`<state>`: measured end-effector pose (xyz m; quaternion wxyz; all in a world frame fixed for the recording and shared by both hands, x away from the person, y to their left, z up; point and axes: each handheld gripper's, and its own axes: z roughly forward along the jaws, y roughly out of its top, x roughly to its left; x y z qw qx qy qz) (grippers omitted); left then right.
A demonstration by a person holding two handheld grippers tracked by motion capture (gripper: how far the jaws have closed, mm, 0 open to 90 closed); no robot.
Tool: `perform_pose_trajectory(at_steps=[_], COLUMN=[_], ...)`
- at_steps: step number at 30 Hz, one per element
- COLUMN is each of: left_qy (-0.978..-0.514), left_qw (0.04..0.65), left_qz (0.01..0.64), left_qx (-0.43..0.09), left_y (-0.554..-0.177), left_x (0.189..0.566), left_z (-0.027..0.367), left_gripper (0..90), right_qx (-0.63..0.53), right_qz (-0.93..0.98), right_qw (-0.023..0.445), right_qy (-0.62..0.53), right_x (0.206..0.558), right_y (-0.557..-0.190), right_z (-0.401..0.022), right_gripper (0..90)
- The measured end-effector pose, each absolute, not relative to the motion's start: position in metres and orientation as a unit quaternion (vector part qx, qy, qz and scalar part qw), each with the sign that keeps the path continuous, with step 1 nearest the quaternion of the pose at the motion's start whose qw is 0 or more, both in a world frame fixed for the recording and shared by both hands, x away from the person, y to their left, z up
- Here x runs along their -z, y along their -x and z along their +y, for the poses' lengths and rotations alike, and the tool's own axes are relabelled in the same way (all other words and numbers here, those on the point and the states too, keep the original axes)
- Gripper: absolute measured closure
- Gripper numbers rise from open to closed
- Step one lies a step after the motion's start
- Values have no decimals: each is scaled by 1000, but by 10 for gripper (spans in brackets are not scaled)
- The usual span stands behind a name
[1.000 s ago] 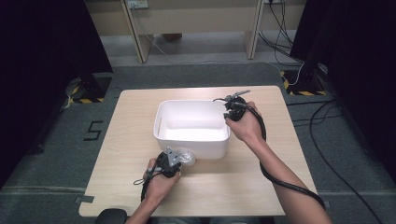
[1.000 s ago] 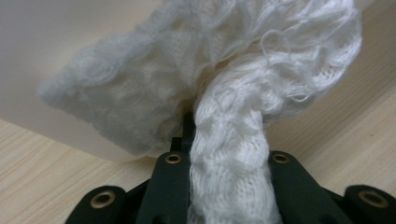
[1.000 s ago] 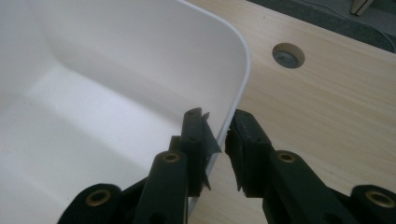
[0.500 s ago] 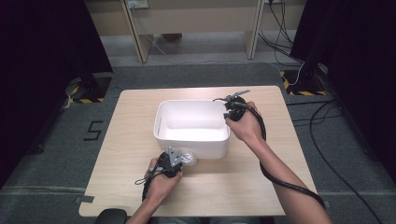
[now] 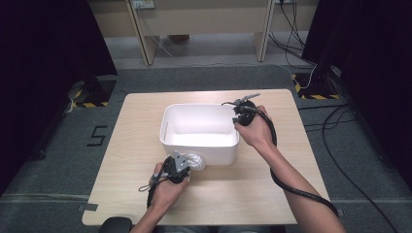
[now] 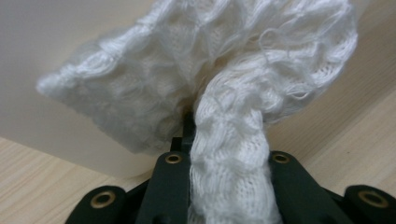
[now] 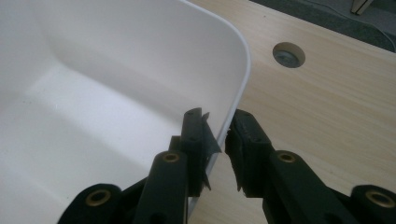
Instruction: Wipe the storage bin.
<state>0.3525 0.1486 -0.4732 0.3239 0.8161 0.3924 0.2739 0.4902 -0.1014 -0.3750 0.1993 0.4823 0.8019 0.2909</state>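
Our left gripper [image 5: 186,164] is clamped on a white knitted cloth [image 6: 219,93], holding it just off the desk [image 5: 252,194] against the near outer wall of the white bin [image 5: 199,141], toward the desk's front edge. Our right gripper [image 7: 217,130] pinches the bin's right rim, steadying it. We judge the pick done; next we must lift the cloth over the near rim and release it inside.

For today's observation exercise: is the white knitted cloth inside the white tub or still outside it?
Outside. The knitted cloth is clamped in the left gripper against the white tub's near outer wall, above the table; the tub's inside looks empty.
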Motion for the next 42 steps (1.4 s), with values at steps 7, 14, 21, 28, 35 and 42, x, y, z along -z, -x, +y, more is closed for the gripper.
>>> perform_pose_trajectory(at_steps=[7, 14, 21, 28, 35, 42], left_qy=[-812, -810, -810, -810, -812, -812], left_qw=[331, 335, 337, 337, 337, 339], left_qz=[390, 387, 385, 384, 381, 379], left_qx=[-280, -284, -287, -288, -286, -286], left_y=[-351, -350, -349, -350, -349, -349], left_x=[465, 457, 453, 452, 451, 450], left_z=[149, 149, 148, 147, 143, 140], left_gripper=[776, 776, 776, 776, 775, 776], right_qx=[-290, -289, -289, -289, -290, -290], right_qz=[802, 802, 802, 802, 801, 801], right_qw=[199, 198, 198, 198, 198, 198], right_qy=[-482, -484, -483, -484, -485, -484], right_x=[375, 376, 376, 376, 376, 377], right_y=[-490, -490, -491, -490, -490, -490], right_z=[-101, -100, -100, -100, -100, -100], right_gripper=[759, 758, 757, 758, 757, 755])
